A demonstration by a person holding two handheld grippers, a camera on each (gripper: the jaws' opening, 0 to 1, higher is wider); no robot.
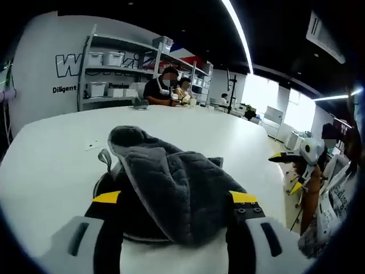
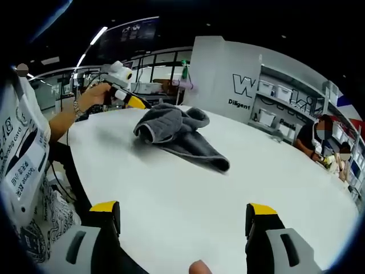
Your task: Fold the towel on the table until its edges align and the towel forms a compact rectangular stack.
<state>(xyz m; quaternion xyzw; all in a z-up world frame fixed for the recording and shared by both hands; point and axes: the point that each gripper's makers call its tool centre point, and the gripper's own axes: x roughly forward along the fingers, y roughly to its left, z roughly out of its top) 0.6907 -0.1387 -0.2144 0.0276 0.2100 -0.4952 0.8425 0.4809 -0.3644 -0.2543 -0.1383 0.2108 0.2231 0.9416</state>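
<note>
Right gripper view: the tabletop (image 2: 188,194) is seen with the towel (image 2: 177,134) crumpled in a heap near its far edge. The left gripper (image 2: 138,103) is held against the heap; whether it is clenched cannot be told. The right gripper (image 2: 182,220) is released, well apart. Folding is judged not yet begun; spreading the towel flat is called for next.

Left gripper (image 1: 177,200) has its 2 yellow-tipped jaws spread wide; in the right gripper view it's held in the person's hand (image 2: 91,97), wrist bent, forearm reaching in from the left; right gripper (image 2: 182,214) sits low, jaws wide apart too, nothing between them.
</note>
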